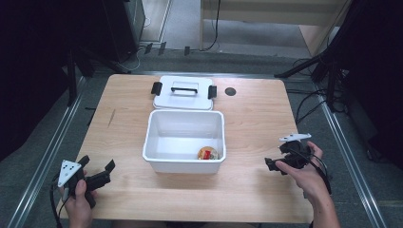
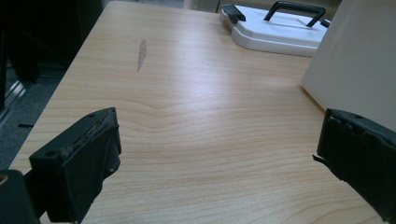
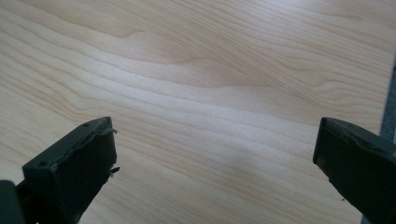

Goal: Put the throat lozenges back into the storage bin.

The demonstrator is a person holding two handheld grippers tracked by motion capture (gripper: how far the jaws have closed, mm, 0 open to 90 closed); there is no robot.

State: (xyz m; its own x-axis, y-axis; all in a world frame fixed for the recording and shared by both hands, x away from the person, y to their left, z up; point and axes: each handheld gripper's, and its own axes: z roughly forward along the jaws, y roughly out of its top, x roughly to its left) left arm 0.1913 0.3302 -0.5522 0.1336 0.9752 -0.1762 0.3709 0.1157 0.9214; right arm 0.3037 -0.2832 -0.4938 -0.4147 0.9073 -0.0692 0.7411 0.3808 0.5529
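High view: your left claw [image 1: 97, 172] rests at the near left corner of the table [image 1: 128, 190], jaws spread, nothing between them. Your right claw [image 1: 278, 159] sits near the right edge, well apart from the white bin [image 1: 184, 161]; from here you cannot tell how its jaws stand. The bin stands mid-table, open, with a small red and yellow item [image 1: 207, 153] in its near right corner. Its lid [image 1: 183, 100], with a black handle, lies flat just beyond the bin.

Left gripper view: your jaws stand wide over bare wood; the bin's wall [image 2: 359, 70] is at right, the lid [image 2: 275, 32] far right.

Right gripper view: your jaws stand wide apart, empty, over table [image 3: 201, 93] grain.
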